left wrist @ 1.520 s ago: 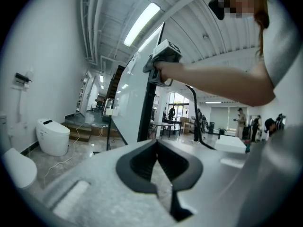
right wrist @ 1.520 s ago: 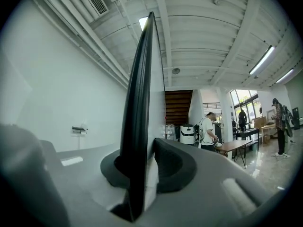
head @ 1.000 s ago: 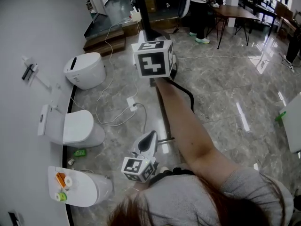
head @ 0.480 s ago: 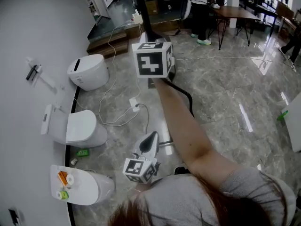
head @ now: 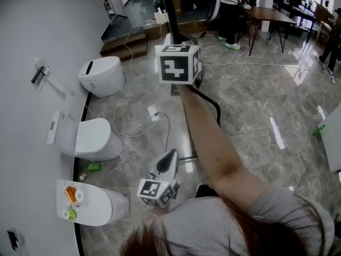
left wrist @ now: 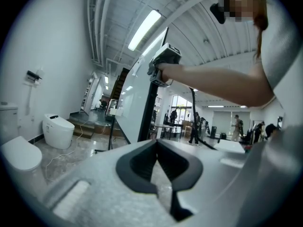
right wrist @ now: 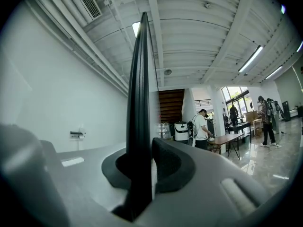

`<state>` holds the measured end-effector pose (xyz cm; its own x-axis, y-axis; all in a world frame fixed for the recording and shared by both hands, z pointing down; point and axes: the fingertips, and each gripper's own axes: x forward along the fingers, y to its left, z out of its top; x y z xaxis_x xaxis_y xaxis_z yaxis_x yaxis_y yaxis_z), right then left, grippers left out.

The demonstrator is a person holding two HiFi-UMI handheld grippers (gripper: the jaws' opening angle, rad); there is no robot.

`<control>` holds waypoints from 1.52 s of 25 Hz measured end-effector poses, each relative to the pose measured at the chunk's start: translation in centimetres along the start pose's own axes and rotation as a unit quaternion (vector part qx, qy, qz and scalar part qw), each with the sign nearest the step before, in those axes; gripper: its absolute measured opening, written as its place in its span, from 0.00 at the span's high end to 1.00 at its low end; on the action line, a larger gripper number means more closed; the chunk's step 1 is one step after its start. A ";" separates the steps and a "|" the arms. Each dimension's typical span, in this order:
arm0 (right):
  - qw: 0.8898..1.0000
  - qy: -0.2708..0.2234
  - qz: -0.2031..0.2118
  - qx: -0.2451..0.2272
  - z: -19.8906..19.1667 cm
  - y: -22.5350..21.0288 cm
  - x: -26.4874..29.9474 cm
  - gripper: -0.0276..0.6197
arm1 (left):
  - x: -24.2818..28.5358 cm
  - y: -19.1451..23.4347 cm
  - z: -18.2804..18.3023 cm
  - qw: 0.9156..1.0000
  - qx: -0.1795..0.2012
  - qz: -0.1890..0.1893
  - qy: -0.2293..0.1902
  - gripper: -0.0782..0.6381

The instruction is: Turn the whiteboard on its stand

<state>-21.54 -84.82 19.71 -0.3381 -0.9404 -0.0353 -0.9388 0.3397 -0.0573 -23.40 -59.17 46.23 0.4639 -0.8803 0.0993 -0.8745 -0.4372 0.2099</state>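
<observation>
Now R claw (right wrist: 147, 151), just closing, pinches whiteboard (right wrist: 141, 79).

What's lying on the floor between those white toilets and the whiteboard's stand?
Loose white cables and a small white plug box lie on the marble floor between the toilets and the whiteboard's stand; the head view shows this.

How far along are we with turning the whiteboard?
Done: the right gripper has just been closing its jaws on the whiteboard, at its black edge. In hand: that grip. The left gripper is shut and empty. Left to do: the turn itself.
</observation>
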 end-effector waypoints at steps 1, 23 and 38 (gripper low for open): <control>1.000 0.000 0.000 0.001 0.0 0.3 -0.2 0.90 | -0.4 0.1 -0.1 1.000 0.002 0.000 0.001 0.90; 1.000 -0.001 0.003 0.003 0.1 3.6 -6.1 0.89 | -7.0 -2.4 -0.8 1.000 -0.024 -0.016 -0.007 0.90; 1.000 -0.005 0.022 -0.004 0.3 4.5 -11.2 0.85 | -11.1 -5.0 -2.7 1.000 -0.022 -0.008 -0.003 0.90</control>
<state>-21.96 -72.76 19.55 -0.3783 -0.9245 -0.0472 -0.9235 0.3804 -0.0483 -23.81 -46.69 46.70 0.4764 -0.8745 0.0908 -0.8600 -0.4421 0.2549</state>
